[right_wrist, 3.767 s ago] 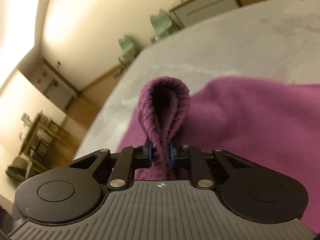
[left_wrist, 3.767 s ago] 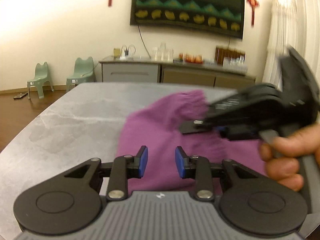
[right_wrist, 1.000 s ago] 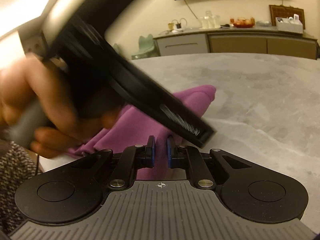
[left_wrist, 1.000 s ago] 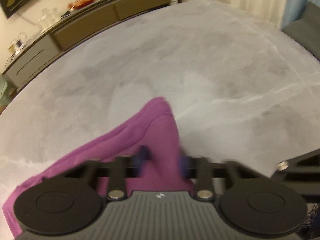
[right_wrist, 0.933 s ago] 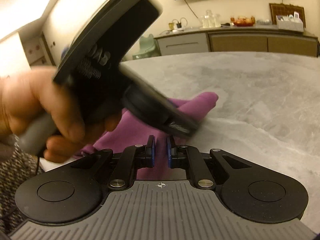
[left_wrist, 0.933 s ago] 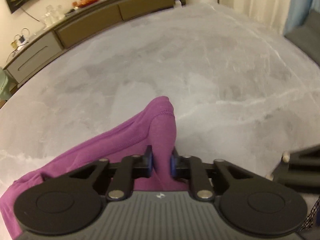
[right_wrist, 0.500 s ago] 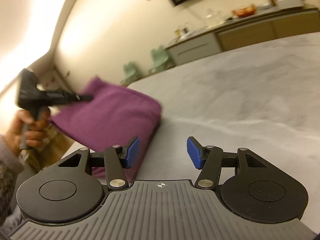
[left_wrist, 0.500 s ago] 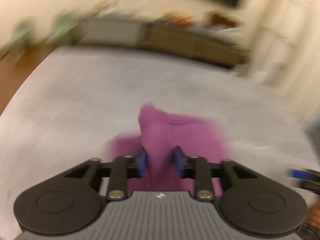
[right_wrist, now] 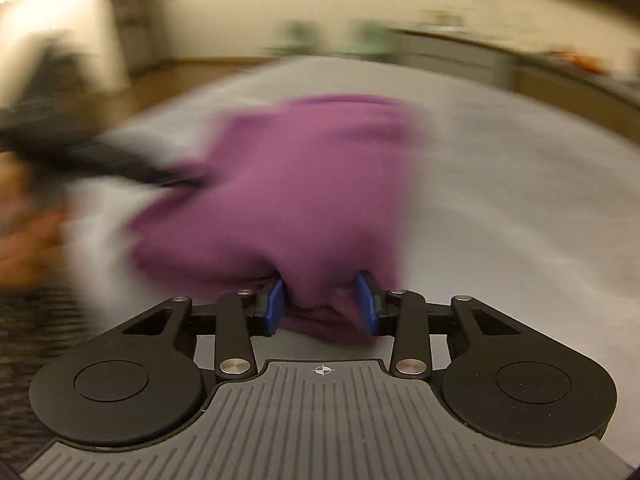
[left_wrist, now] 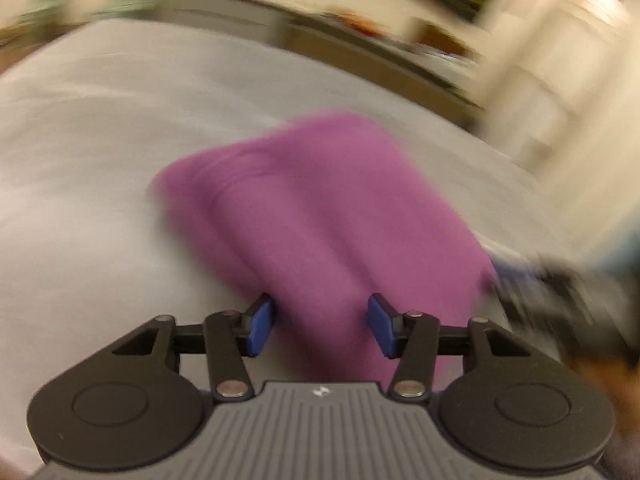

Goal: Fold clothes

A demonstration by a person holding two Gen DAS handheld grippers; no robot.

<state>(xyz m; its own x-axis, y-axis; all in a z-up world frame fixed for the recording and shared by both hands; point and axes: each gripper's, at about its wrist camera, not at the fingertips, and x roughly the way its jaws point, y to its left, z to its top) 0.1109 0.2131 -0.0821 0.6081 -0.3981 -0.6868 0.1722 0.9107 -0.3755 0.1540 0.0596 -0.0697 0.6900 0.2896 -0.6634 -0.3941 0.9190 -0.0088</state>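
- The purple garment point(left_wrist: 320, 216) lies in a folded bundle on the grey worktop point(left_wrist: 80, 160).
- Left tongs point(left_wrist: 322, 326): jaws spread wide, released, with the near edge of the garment between the blue pads point(left_wrist: 260, 326).
- Right tongs point(right_wrist: 320, 306): jaws apart, straddling a bunched corner of the garment; contact cannot be confirmed through the blur.
- Both views are motion-blurred.
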